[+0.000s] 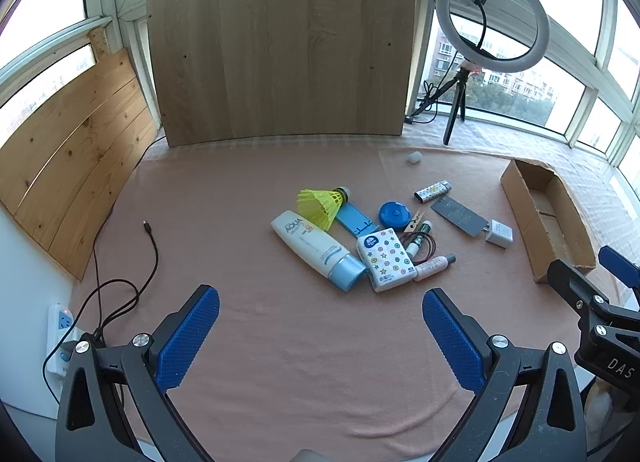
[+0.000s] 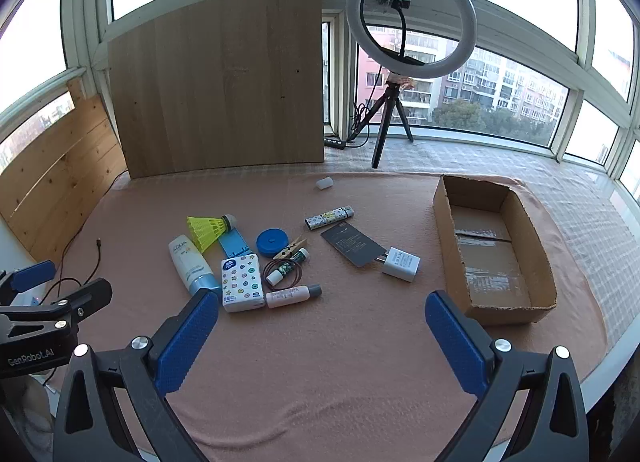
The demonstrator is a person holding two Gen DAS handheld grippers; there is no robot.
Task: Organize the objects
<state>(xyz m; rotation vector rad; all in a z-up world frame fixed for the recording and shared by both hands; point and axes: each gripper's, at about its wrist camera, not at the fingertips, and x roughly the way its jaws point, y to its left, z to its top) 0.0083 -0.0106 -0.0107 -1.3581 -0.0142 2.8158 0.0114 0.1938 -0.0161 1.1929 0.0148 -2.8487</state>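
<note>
Left gripper (image 1: 320, 326): jaws spread wide, nothing between them, hanging over bare pink cloth (image 1: 280, 382) short of the pile.
Right gripper (image 2: 320, 326): equally spread and empty, aimed between the pile and the cardboard box (image 2: 444, 222).
Box: open and empty, at the right edge of the cloth, well apart from the clutter; probably where things are meant to go.
Pile: sunscreen tube (image 1: 316, 248), tissue pack (image 1: 385, 258) and yellow shuttlecock (image 1: 320, 207) lie touching or overlapping; a blue stand (image 1: 354, 222) sits under the shuttlecock.
Crowding risk: closing on the tissue pack would likely nudge the pink tube (image 2: 292, 296) and the small bottle (image 2: 286, 267) beside it, and both look apt to roll.
Snag risk: a thin hair tie (image 2: 298, 272) loops around the small bottle and could drag along with it.
Flat-item risk: the dark card (image 2: 352, 248) lies flush on the cloth, partly tucked against the white charger (image 2: 402, 264); wide pads may slide over it or bunch the cloth.
Collision risk: both tools hover close together, so reaching for one item at once could knock them.
</note>
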